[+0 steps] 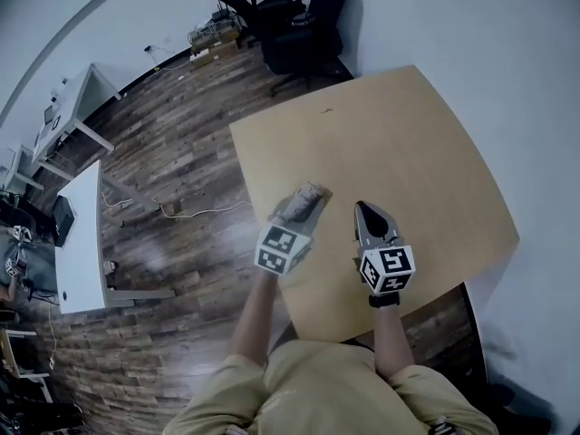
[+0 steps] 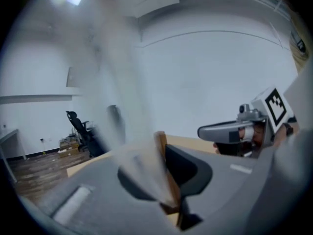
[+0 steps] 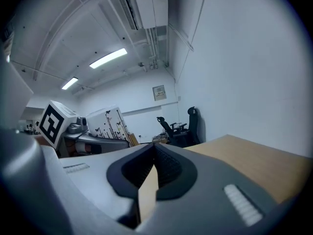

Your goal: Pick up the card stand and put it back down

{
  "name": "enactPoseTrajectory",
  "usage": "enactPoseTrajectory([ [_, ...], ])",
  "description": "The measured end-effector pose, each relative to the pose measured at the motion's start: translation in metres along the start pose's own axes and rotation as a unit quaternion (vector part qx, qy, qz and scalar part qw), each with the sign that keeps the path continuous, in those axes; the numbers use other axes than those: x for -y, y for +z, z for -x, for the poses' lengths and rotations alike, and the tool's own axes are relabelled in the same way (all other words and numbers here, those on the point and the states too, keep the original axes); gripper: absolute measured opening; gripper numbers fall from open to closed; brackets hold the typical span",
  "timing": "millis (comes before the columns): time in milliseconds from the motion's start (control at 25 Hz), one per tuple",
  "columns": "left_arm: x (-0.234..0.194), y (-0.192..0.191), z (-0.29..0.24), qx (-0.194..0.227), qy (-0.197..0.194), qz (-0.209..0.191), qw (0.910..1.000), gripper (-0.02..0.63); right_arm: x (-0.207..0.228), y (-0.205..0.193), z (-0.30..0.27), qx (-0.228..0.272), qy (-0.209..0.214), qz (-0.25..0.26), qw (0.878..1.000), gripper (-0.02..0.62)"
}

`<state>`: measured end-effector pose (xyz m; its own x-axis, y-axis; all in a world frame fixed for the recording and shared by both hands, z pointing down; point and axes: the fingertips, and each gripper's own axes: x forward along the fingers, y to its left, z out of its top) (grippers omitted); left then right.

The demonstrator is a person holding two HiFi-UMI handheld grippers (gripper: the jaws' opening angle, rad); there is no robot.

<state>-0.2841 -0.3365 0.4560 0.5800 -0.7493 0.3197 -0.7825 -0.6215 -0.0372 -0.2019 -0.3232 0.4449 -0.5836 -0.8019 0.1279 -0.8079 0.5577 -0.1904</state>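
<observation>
The card stand [image 1: 309,194], a thin wooden base [image 2: 162,142] carrying a white card with small dark prints [image 3: 105,124], sits between the jaws of my left gripper [image 1: 304,199], which is shut on it. It is over the left part of the tan table [image 1: 408,143], near the table's left edge; whether it touches the tabletop I cannot tell. In the left gripper view the card is a blurred pale sheet rising from the jaws. My right gripper [image 1: 364,212] hovers just to the right of it, jaws shut with nothing between them [image 3: 154,148].
The table's left edge [image 1: 246,184] drops to a wooden floor. Black office chairs [image 1: 294,16] stand beyond the far corner, and white desks [image 1: 82,234] stand to the left. A white wall runs along the right side.
</observation>
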Motion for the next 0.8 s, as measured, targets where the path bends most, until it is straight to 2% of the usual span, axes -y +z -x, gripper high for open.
enactPoseTrajectory([
  [200, 0.025, 0.029, 0.048, 0.049, 0.082, 0.015, 0.9953, 0.037, -0.013, 0.024, 0.037, 0.018, 0.013, 0.024, 0.999, 0.003],
  [400, 0.042, 0.046, 0.092, 0.108, 0.149, 0.016, 0.9829, 0.037, -0.029, 0.041, 0.064, 0.036, 0.026, 0.035, 0.998, 0.003],
  [520, 0.047, 0.043, 0.112, 0.125, 0.181, 0.021, 0.9753, 0.037, -0.038, 0.041, 0.072, 0.043, 0.04, 0.038, 0.998, 0.003],
  [640, 0.054, 0.037, 0.131, 0.13, 0.197, 0.024, 0.9715, 0.037, -0.052, 0.039, 0.08, 0.046, 0.053, 0.043, 0.997, 0.003],
  [800, 0.066, 0.04, 0.154, 0.144, 0.195, 0.024, 0.9699, 0.037, -0.07, 0.042, 0.097, 0.054, 0.057, 0.05, 0.996, 0.003],
])
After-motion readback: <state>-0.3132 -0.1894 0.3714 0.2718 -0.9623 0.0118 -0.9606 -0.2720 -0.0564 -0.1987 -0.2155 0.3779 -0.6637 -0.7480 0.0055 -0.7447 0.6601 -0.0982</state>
